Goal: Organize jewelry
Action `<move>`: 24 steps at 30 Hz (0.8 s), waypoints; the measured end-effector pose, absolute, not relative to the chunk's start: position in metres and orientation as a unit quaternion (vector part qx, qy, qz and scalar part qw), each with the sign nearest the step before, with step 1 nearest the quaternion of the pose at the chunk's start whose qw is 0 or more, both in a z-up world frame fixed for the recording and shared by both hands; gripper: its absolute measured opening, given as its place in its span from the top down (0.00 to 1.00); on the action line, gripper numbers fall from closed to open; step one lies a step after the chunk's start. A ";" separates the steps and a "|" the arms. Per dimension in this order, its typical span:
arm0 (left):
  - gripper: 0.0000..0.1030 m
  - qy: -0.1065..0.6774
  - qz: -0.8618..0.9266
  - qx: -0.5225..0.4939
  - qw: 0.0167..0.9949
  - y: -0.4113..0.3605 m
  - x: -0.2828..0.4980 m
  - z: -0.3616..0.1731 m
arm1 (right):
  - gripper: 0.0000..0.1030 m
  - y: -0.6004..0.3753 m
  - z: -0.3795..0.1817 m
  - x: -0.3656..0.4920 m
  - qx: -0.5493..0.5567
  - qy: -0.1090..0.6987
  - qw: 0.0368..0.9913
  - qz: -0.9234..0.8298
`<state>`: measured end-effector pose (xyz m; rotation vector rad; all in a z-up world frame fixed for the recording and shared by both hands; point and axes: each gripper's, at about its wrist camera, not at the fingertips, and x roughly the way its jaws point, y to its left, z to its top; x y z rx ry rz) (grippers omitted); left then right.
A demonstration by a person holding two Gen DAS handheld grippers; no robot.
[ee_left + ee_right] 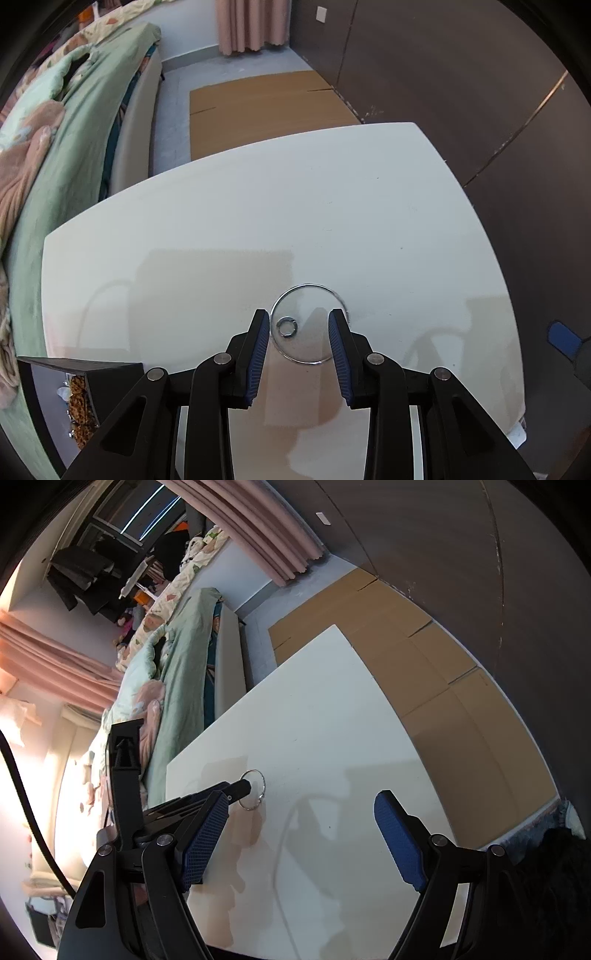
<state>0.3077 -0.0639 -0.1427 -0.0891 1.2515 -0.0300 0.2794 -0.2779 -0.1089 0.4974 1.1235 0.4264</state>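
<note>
A thin silver bangle (309, 291) lies flat on the white table (258, 221), with a small silver ring (287, 327) inside its loop near the left side. My left gripper (299, 325) is open, its blue-padded fingers straddling the bangle just above the table. In the right wrist view the bangle (258, 773) shows beside the left gripper's black fingertip (242, 787). My right gripper (301, 808) is open and empty, held above the table nearer than the bangle.
A dark box holding brown-patterned items (79, 402) sits at the table's lower left corner. A bed with green bedding (74, 147) runs along the left. Flattened cardboard (266, 107) lies on the floor beyond the table. A dark wall (461, 74) stands to the right.
</note>
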 end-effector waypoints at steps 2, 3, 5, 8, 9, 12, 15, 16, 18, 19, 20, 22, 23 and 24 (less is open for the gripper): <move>0.66 0.586 -0.018 -0.045 0.809 -0.064 0.308 -0.145 | 0.20 -0.280 -0.109 0.280 0.234 0.523 0.796 0.196; 0.67 0.586 -0.019 -0.046 0.809 -0.064 0.308 -0.146 | 0.20 -0.281 -0.110 0.280 0.235 0.523 0.796 0.195; 0.67 0.585 -0.021 -0.047 0.809 -0.065 0.308 -0.147 | 0.20 -0.282 -0.109 0.281 0.236 0.523 0.796 0.194; 0.67 0.585 -0.021 -0.046 0.810 -0.066 0.309 -0.146 | 0.20 -0.283 -0.110 0.281 0.234 0.523 0.796 0.195; 0.67 0.587 -0.026 -0.053 0.807 -0.065 0.309 -0.147 | 0.20 -0.282 -0.109 0.281 0.234 0.524 0.796 0.195; 0.67 0.588 -0.030 -0.051 0.807 -0.066 0.309 -0.148 | 0.20 -0.282 -0.109 0.281 0.232 0.524 0.796 0.196; 0.68 0.587 -0.033 -0.052 0.807 -0.063 0.309 -0.148 | 0.20 -0.282 -0.108 0.281 0.232 0.524 0.796 0.196; 0.69 0.587 -0.032 -0.050 0.808 -0.063 0.310 -0.149 | 0.20 -0.282 -0.108 0.281 0.232 0.524 0.796 0.195; 0.76 0.585 -0.025 -0.035 0.810 -0.063 0.309 -0.150 | 0.20 -0.282 -0.108 0.281 0.231 0.524 0.796 0.196; 0.77 0.584 -0.024 -0.031 0.811 -0.064 0.309 -0.150 | 0.20 -0.282 -0.108 0.281 0.231 0.524 0.796 0.196; 0.78 0.583 -0.023 -0.024 0.811 -0.065 0.309 -0.151 | 0.20 -0.282 -0.108 0.281 0.231 0.524 0.796 0.195; 0.80 0.583 -0.021 -0.014 0.812 -0.068 0.309 -0.151 | 0.20 -0.281 -0.108 0.280 0.230 0.525 0.796 0.195; 0.80 0.582 -0.020 -0.008 0.813 -0.069 0.309 -0.151 | 0.20 -0.281 -0.108 0.280 0.230 0.525 0.796 0.195; 0.80 0.581 -0.020 -0.001 0.813 -0.071 0.308 -0.151 | 0.20 -0.281 -0.108 0.280 0.230 0.525 0.796 0.195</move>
